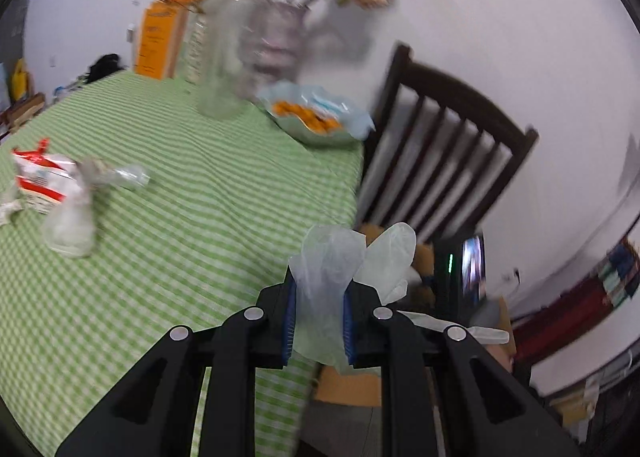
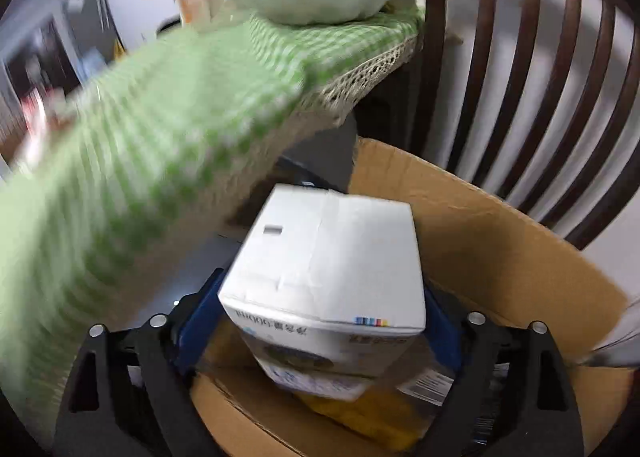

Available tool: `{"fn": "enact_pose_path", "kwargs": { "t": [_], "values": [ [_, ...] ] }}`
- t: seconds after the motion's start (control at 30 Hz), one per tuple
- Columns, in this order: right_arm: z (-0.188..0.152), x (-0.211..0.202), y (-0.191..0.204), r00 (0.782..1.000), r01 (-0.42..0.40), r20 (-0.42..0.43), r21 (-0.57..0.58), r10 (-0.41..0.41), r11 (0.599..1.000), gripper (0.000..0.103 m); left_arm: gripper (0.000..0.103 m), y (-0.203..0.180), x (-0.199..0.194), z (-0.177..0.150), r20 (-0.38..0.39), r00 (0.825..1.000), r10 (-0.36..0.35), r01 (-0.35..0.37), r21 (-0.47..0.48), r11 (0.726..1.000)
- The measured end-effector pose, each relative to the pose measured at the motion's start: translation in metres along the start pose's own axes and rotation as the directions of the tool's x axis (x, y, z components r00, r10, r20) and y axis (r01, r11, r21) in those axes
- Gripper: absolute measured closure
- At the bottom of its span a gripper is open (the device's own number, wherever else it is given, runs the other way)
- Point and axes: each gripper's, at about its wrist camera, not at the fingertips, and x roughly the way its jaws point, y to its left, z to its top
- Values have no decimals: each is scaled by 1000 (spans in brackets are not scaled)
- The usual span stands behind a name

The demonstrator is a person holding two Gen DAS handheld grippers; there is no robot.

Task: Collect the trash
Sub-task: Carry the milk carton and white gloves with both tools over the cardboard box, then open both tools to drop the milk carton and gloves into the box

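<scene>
My left gripper (image 1: 319,321) is shut on a thin clear plastic glove (image 1: 332,269) and holds it above the table's right edge. My right gripper (image 2: 320,321) is shut on a white carton box (image 2: 328,253) and holds it over an open cardboard box (image 2: 480,225) on the floor beside the table. A red-and-white wrapper (image 1: 40,177), a crushed clear bottle (image 1: 124,177) and a clear plastic cup (image 1: 72,221) lie on the green checked tablecloth (image 1: 200,217) at the left.
A green bowl of orange snacks (image 1: 316,121) sits near the table's far right corner, seen from below in the right wrist view (image 2: 320,1). Glass vases with flowers (image 1: 256,41) and an orange box (image 1: 160,41) stand behind. A dark wooden chair (image 1: 448,153) stands beside the table.
</scene>
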Motion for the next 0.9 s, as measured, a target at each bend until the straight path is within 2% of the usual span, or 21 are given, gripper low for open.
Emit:
{"fn": "enact_pose_path", "kwargs": {
  "t": [0.1, 0.17, 0.27, 0.33, 0.5, 0.63, 0.7, 0.8, 0.83, 0.87, 0.9],
  "values": [
    [14, -24, -35, 991, -106, 89, 126, 95, 986, 18, 87, -23, 24, -13, -83, 996, -22, 25, 32, 999],
    [16, -45, -56, 985, -126, 140, 175, 102, 976, 18, 87, -33, 36, -19, -116, 993, -26, 32, 45, 998],
    [10, -68, -78, 986, -78, 163, 208, 44, 975, 18, 87, -45, 51, -27, -160, 985, -60, 68, 40, 997],
    [0, -77, -89, 984, -75, 176, 215, 37, 974, 18, 87, -50, 60, -28, -182, 980, -74, 80, 28, 996],
    [-28, -98, -114, 987, -9, 157, 219, -26, 976, 18, 87, -74, 88, -34, -239, 966, -99, 109, 31, 994],
    [-48, -111, -141, 988, 70, 116, 222, -98, 973, 18, 87, -109, 125, -45, -304, 941, -150, 175, 59, 983],
    [-56, -120, -154, 985, 110, 104, 230, -137, 967, 18, 86, -130, 146, -52, -329, 931, -155, 194, 87, 977],
    [-67, -129, -169, 982, 127, 106, 262, -159, 957, 18, 86, -166, 182, -63, -375, 916, -145, 211, 142, 967],
    [-70, -132, -174, 980, 132, 107, 270, -166, 954, 18, 82, -177, 197, -65, -386, 912, -141, 210, 142, 967],
    [-72, -133, -177, 978, 143, 106, 276, -178, 951, 18, 71, -185, 208, -65, -396, 907, -144, 209, 127, 970],
    [-74, -134, -179, 977, 151, 103, 279, -186, 948, 18, 66, -189, 216, -65, -405, 903, -145, 205, 109, 973]
  ]
}}
